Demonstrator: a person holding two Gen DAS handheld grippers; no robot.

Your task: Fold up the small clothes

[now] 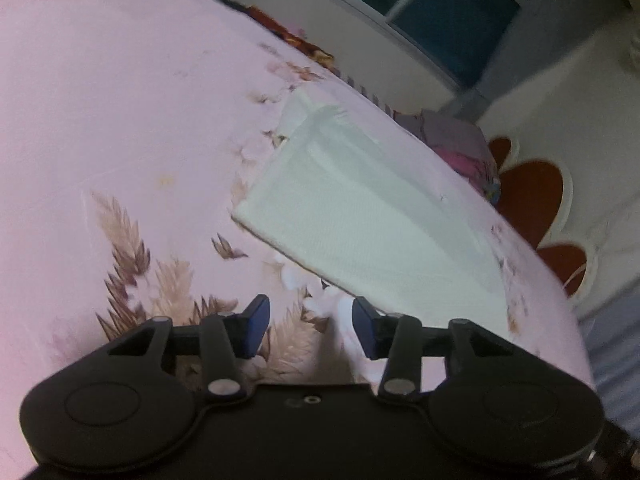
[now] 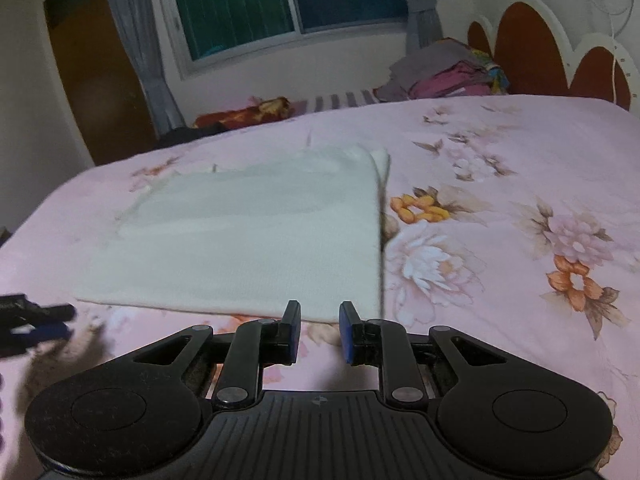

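Folded white garment laid flat on the flowered pink bedsheet; both grippers empty.

Left gripper (image 1: pixel 311 328): fingers parted, nothing held between them. Right gripper (image 2: pixel 319 332): fingers set a narrow gap apart, nothing gripped. White garment (image 2: pixel 256 236) is seen just beyond both, near the bedsheet (image 2: pixel 500 184) edge. Farther back, a clothes pile (image 2: pixel 444 74) is noted by the headboard (image 2: pixel 528 52).

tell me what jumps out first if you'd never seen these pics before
A pale cream folded garment lies flat on a pink floral bedsheet, just ahead of both black grippers. The right gripper sits at its near edge and the left gripper at its near corner, jaws apart with nothing between them. Behind, a pile of clothes rests against a red scalloped headboard.
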